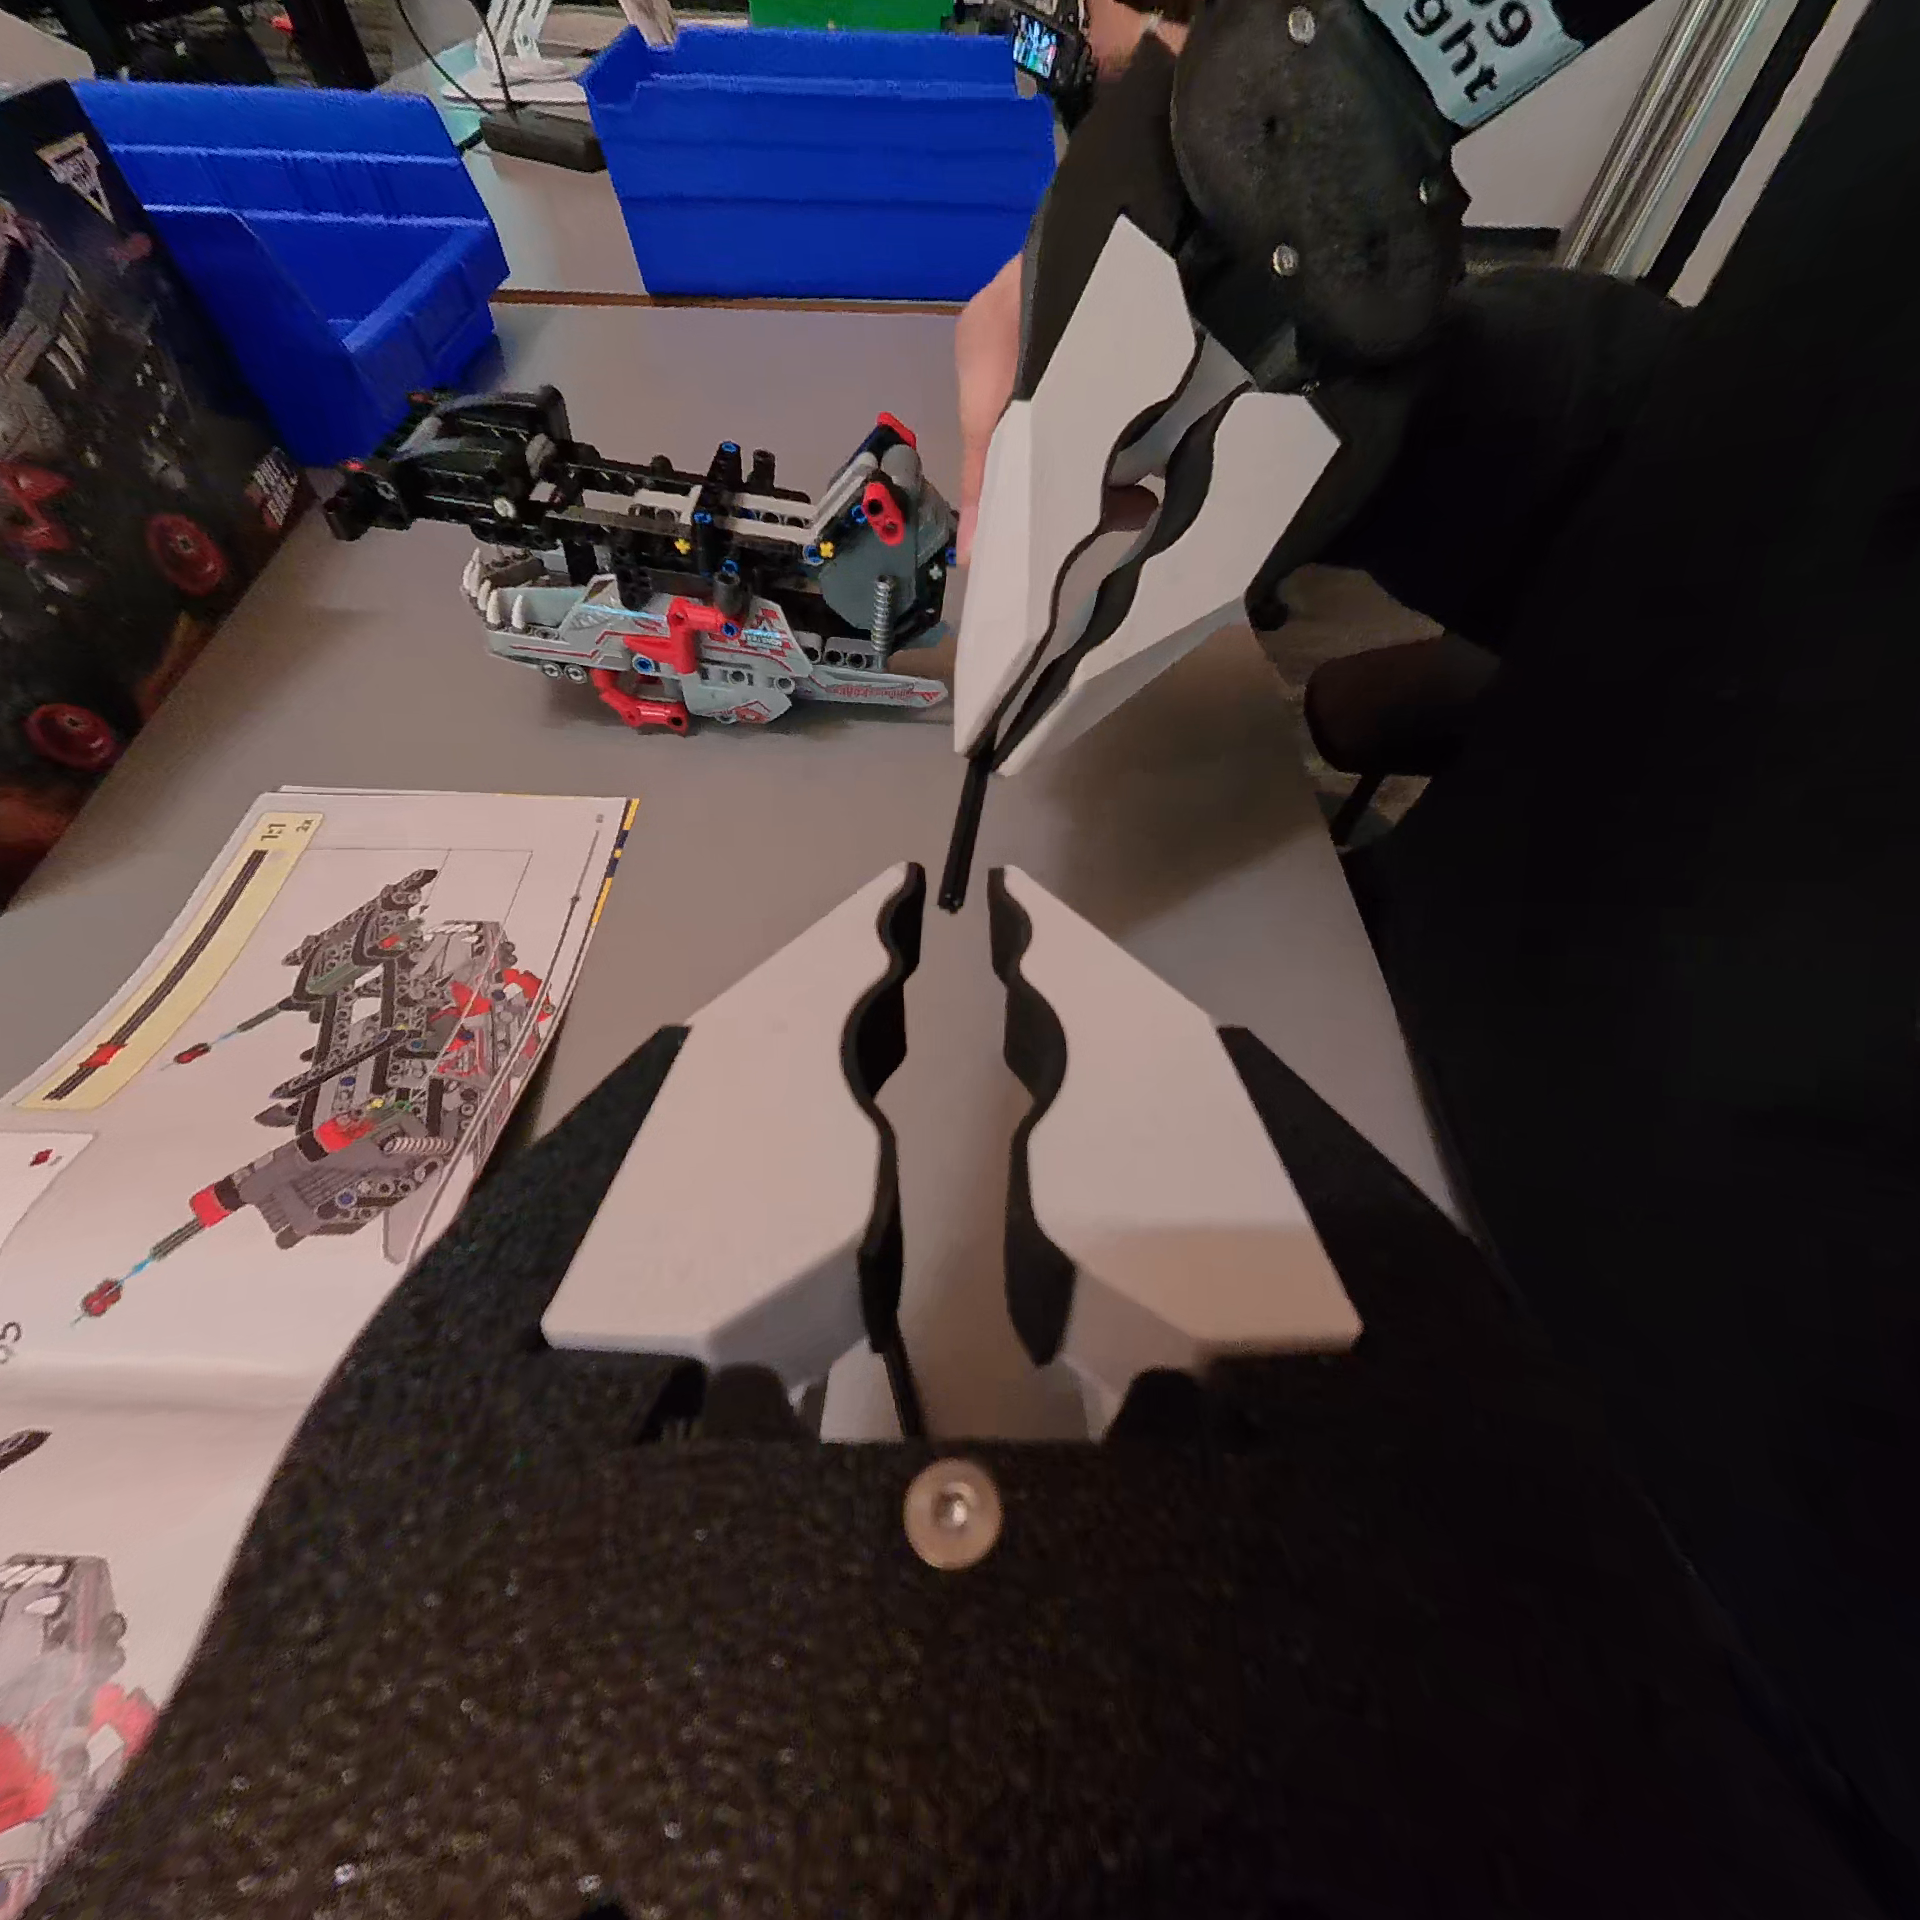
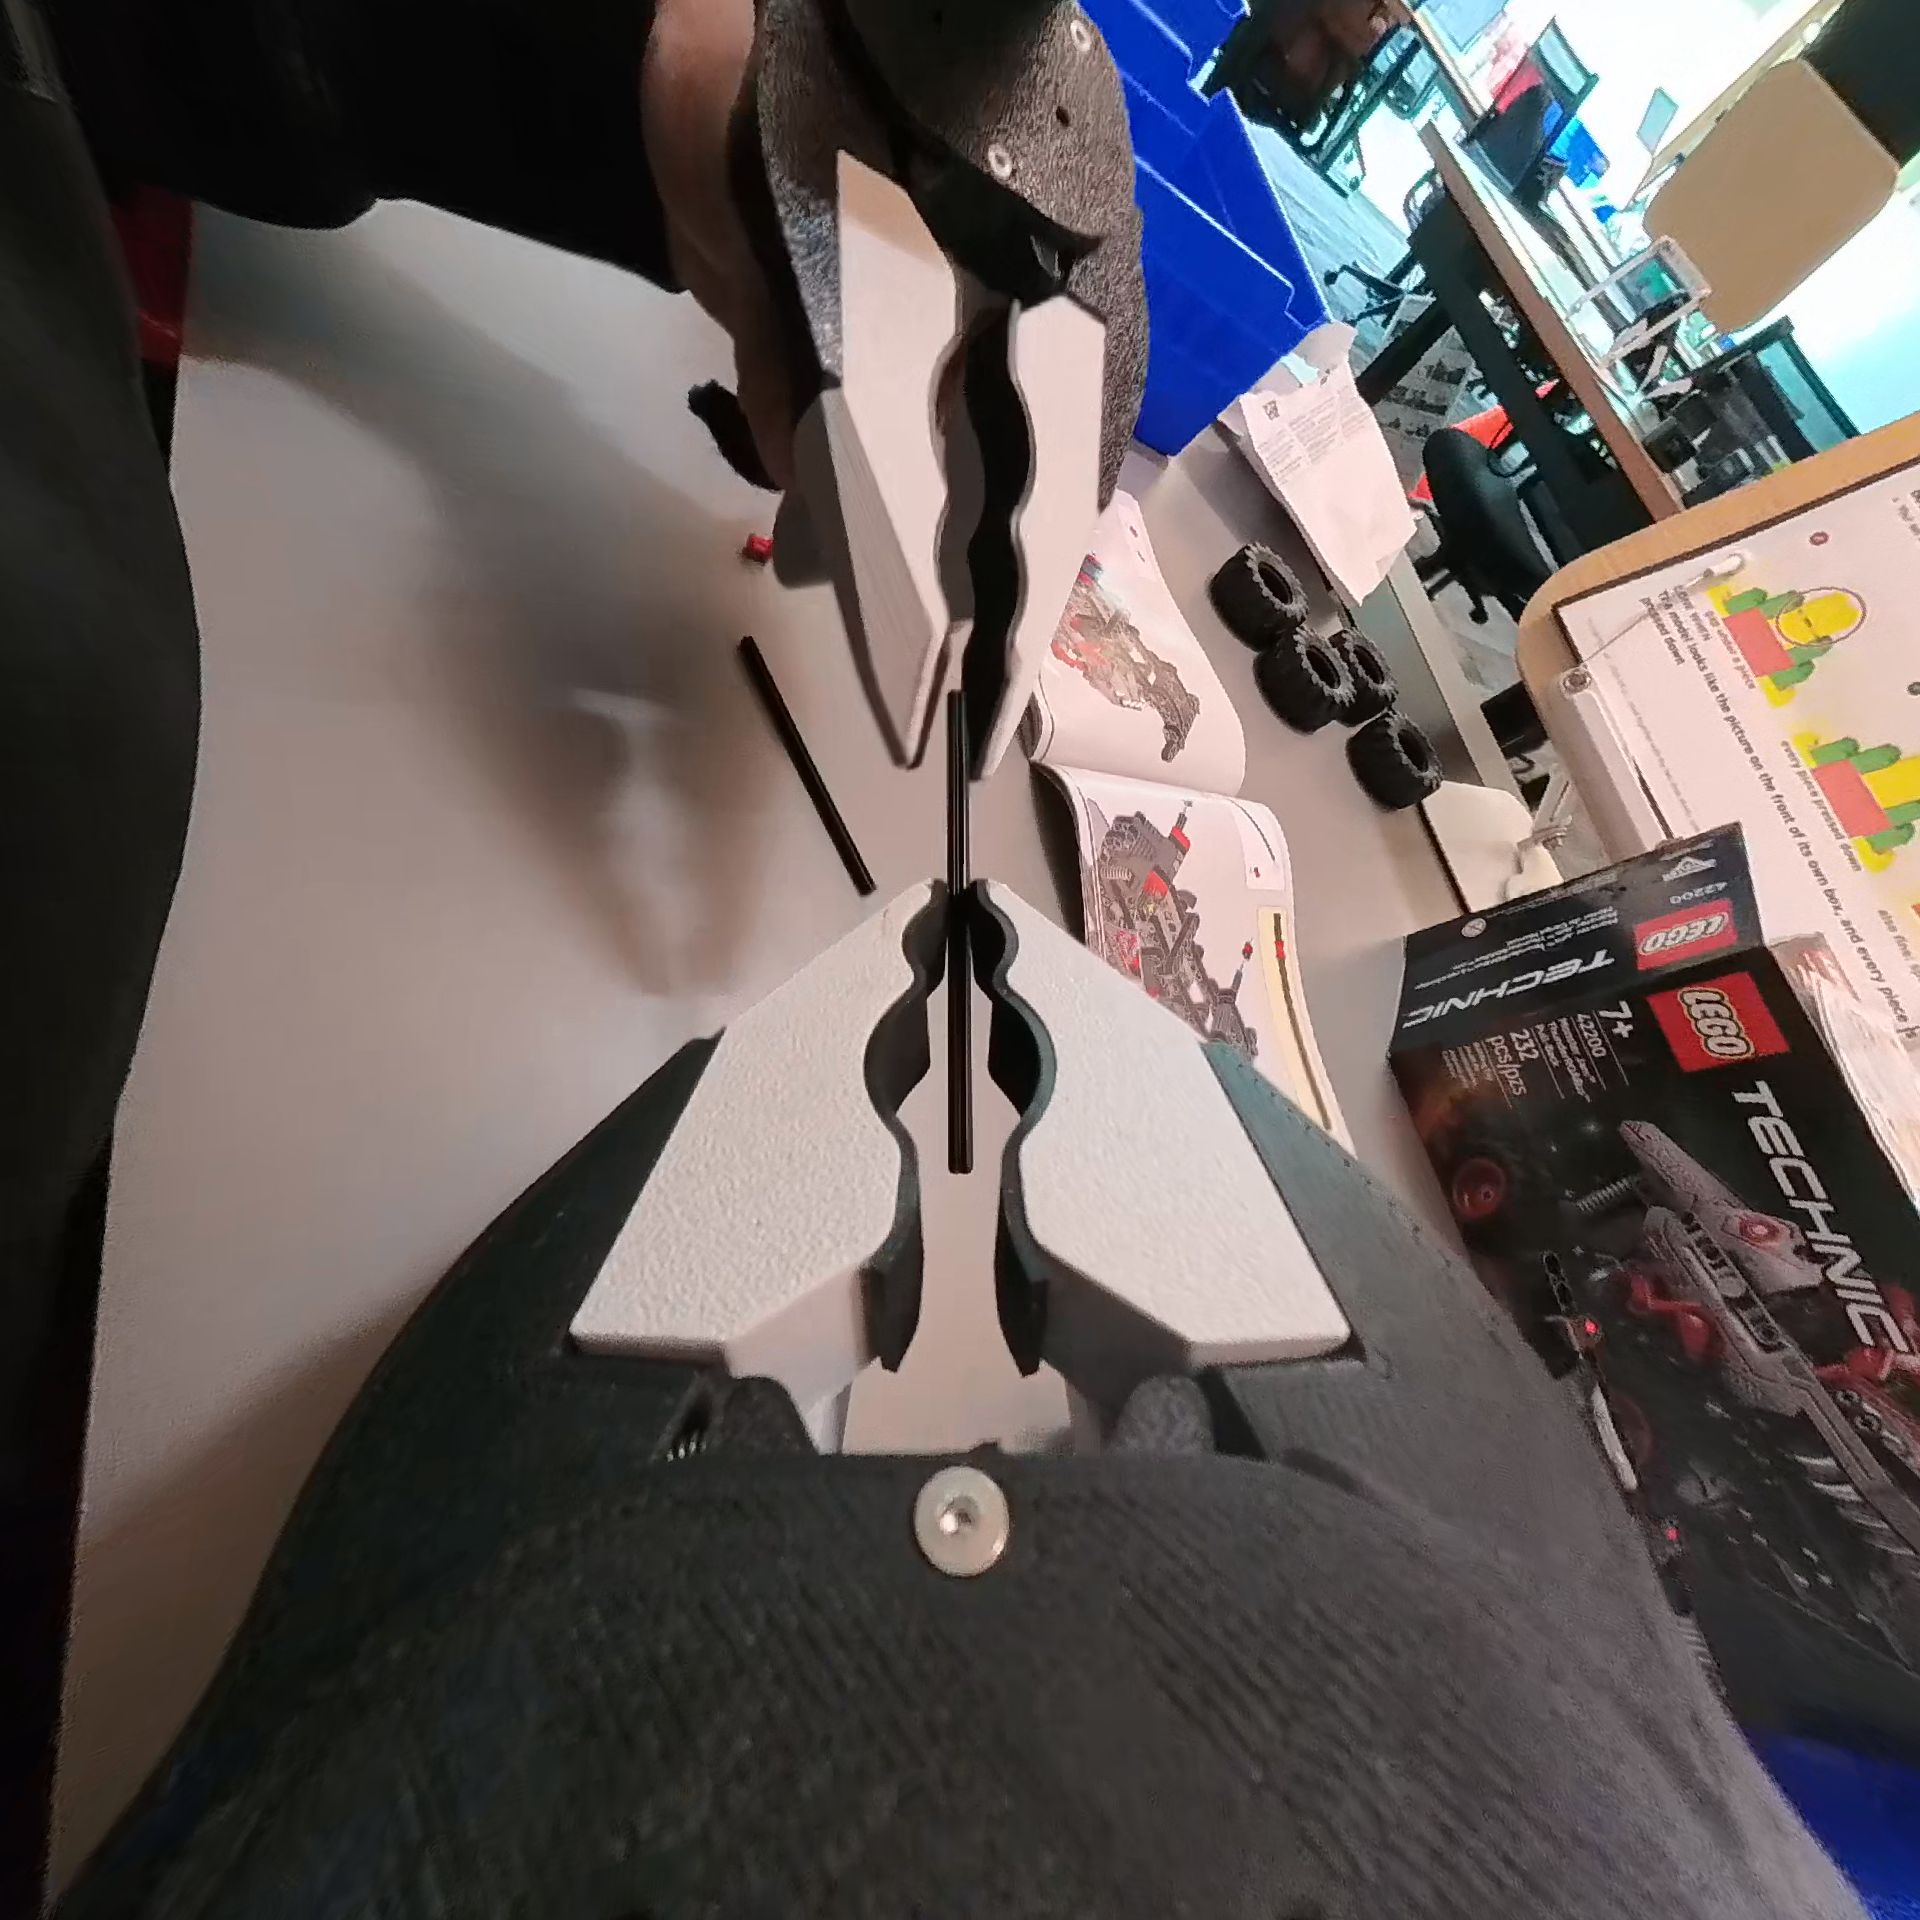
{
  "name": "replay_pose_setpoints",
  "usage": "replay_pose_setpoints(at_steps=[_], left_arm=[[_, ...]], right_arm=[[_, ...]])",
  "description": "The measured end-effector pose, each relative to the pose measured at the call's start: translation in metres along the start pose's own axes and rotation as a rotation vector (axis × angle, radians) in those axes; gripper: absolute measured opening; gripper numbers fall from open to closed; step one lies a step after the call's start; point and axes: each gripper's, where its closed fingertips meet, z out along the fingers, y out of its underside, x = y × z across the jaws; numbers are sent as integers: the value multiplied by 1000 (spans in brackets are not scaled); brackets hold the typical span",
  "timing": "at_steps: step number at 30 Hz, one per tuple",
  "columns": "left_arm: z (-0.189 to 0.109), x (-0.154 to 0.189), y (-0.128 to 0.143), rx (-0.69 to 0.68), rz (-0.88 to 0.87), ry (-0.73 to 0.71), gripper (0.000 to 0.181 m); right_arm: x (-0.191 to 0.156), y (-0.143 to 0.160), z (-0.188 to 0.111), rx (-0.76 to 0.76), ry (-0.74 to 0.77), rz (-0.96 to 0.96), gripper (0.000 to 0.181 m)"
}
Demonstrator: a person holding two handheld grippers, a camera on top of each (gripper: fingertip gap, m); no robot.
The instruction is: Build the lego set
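My right gripper is shut on a long thin black axle and holds it above the grey table. In the left wrist view the right gripper comes in from the upper right, and the axle's free end reaches between my left gripper's fingertips. My left gripper is open, its fingers on either side of the axle's end without touching it. The left gripper also shows in the right wrist view, facing the right one. The partly built grey, black and red model lies on the table beyond.
An open instruction booklet lies at the left. The set's box and two blue bins stand behind. In the right wrist view a second black axle, a small red piece and several black tyres lie on the table. Only a small space, under 4 cm, lies between the two pairs of fingers.
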Motion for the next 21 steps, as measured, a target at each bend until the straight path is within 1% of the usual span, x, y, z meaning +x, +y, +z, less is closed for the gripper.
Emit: replay_pose_setpoints(at_steps=[2,3,8,13,15,16,18,21], left_arm=[[0,2,-3,13,6,15,3],[2,4,-4,11,11,26,2],[11,9,-5,-22,67,37,2],[29,20,-17,20,59,91,4],[37,17,-16,3,94,74,2],[41,18,-18,9,104,76,2],[47,17,-24,29,100,81,2],[56,5,-26,45,92,32,2]], right_arm=[[0,0,-4,10,-1,-2,2],[0,1,-5,12,0,-5,2],[-4,8,-13,-22,-8,-21,2],[-7,19,-27,-53,-3,-2,3],[-11,26,-33,-72,-22,1,3],[-9,29,-37,-85,-10,1,5],[0,36,-50,-100,48,19,18],[23,51,-83,-107,157,131,25]])
